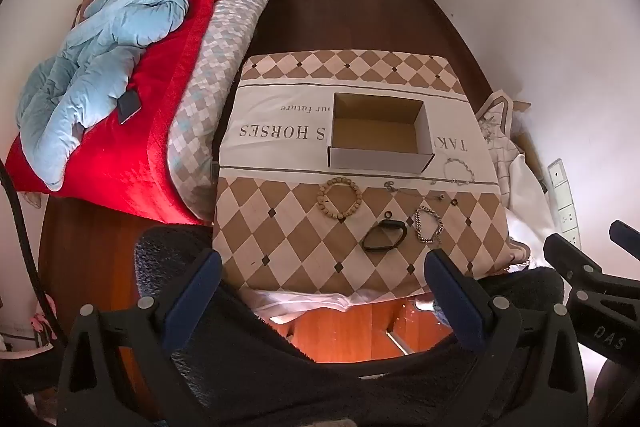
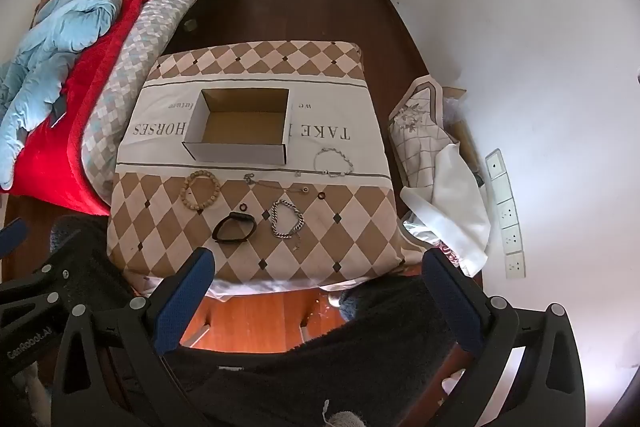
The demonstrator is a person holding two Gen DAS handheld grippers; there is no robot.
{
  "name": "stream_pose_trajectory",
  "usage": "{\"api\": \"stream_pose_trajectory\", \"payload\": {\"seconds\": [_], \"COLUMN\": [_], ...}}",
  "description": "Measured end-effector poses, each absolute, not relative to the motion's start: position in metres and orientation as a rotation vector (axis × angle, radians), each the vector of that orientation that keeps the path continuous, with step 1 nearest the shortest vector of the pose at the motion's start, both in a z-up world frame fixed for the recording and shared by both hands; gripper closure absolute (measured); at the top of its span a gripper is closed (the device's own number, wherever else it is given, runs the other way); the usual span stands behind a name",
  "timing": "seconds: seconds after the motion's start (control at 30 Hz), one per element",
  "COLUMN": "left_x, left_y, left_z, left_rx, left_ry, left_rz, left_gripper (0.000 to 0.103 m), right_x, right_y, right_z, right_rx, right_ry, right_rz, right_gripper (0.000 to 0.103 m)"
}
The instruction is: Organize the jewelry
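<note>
An open empty cardboard box (image 1: 380, 131) (image 2: 240, 127) stands on a table with a checkered cloth (image 1: 288, 239) (image 2: 160, 227). In front of it lie a wooden bead bracelet (image 1: 339, 197) (image 2: 201, 190), a black band (image 1: 385, 235) (image 2: 234, 227), a silver chain bracelet (image 1: 429, 225) (image 2: 287, 219), a thin silver bracelet (image 1: 459, 171) (image 2: 333, 161), a thin necklace (image 1: 408, 189) (image 2: 272, 184) and small dark rings (image 1: 387, 214) (image 2: 243, 207). My left gripper (image 1: 322, 287) and right gripper (image 2: 318, 287) are both open and empty, hovering before the table's near edge.
A bed with a red blanket (image 1: 132, 131) and a blue quilt (image 1: 100, 55) lies left of the table. Folded cloths (image 2: 436, 179) and a power strip (image 2: 506, 215) lie on the right by the white wall. A dark fuzzy cloth (image 1: 280, 367) lies below the grippers.
</note>
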State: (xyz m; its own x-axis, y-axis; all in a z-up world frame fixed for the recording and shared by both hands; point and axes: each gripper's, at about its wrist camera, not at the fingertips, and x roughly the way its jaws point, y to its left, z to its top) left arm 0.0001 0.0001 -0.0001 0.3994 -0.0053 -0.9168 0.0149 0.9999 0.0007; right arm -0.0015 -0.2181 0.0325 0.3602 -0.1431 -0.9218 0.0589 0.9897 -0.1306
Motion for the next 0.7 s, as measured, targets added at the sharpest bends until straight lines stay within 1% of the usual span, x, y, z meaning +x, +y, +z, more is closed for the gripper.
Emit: {"api": "stream_pose_trajectory", "payload": {"seconds": [0.57,0.7], "left_x": [0.001,0.003], "left_y": [0.011,-0.001], "left_z": [0.003,0.010], "left_rx": [0.016,0.034], "left_ry": [1.139,1.128], "left_rz": [0.003,0.003], "left_gripper": [0.000,0.000], "right_x": [-0.003,-0.005], "right_y": [-0.218,-0.225], "right_z": [0.034,0.028], "right_rx": [-0.063,-0.061], "right_ry": [1.192,1.192], "right_rz": [-0.122,-0.119], "right_gripper": [0.000,0.000]}}
